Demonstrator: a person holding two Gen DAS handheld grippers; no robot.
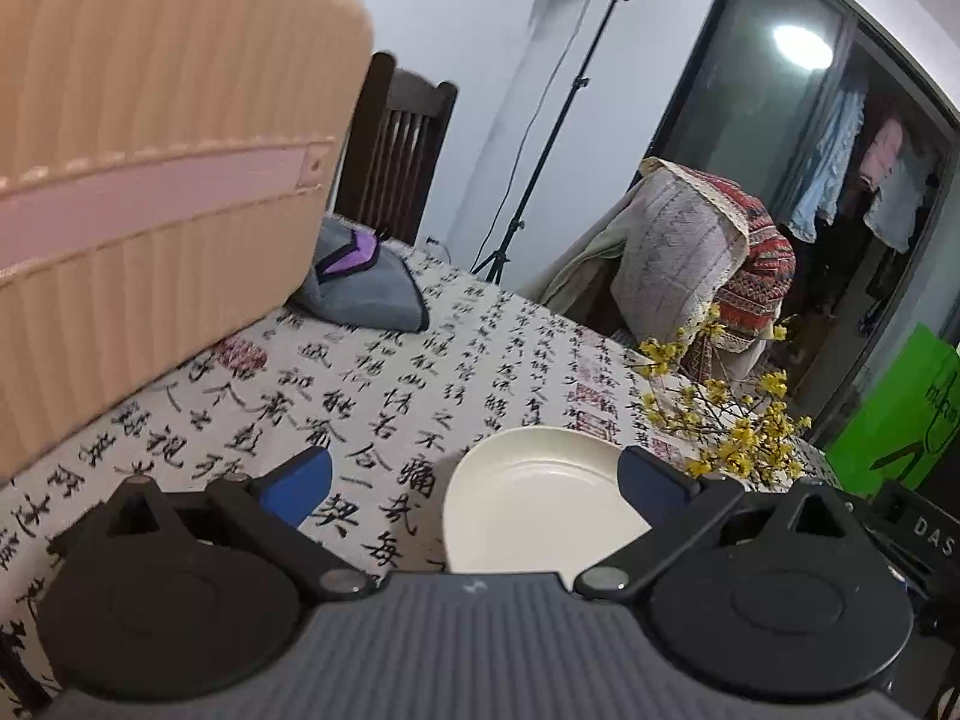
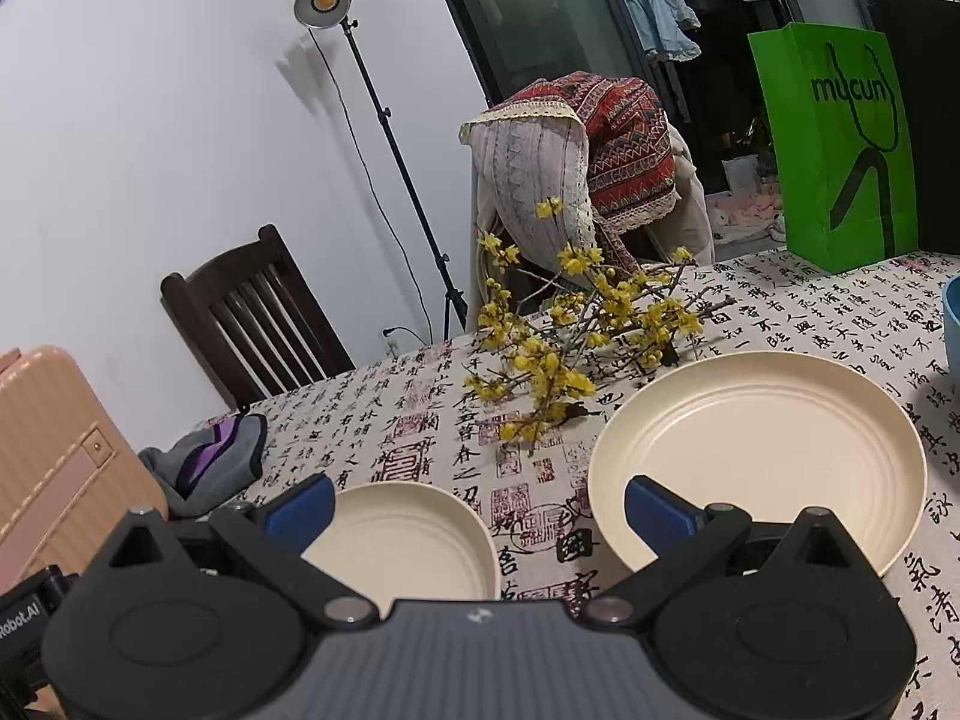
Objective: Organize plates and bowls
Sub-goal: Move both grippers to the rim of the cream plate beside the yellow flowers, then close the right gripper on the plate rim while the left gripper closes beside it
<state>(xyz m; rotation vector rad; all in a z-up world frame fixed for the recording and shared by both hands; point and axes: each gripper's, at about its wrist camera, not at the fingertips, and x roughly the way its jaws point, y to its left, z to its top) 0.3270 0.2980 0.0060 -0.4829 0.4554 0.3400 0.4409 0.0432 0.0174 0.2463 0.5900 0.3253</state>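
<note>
Calligraphy-print table [image 2: 420, 420] seen from both wrists | 2 cream plates counted: small plate [image 2: 414, 540] near-left, large plate [image 2: 780, 450] right, apart | yellow flower sprigs [image 2: 570, 330] just behind | pink suitcase [image 1: 150, 180] crowds left edge | left tongs [image 1: 474, 480] and right tongs [image 2: 480, 510] spread wide, nothing held | blue bowl rim [image 2: 951, 324] at far right

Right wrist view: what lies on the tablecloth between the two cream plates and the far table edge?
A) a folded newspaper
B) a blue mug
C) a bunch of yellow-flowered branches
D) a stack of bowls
C: a bunch of yellow-flowered branches lies on the calligraphy-print tablecloth, beyond the small cream plate and the large cream ridged plate.
</note>
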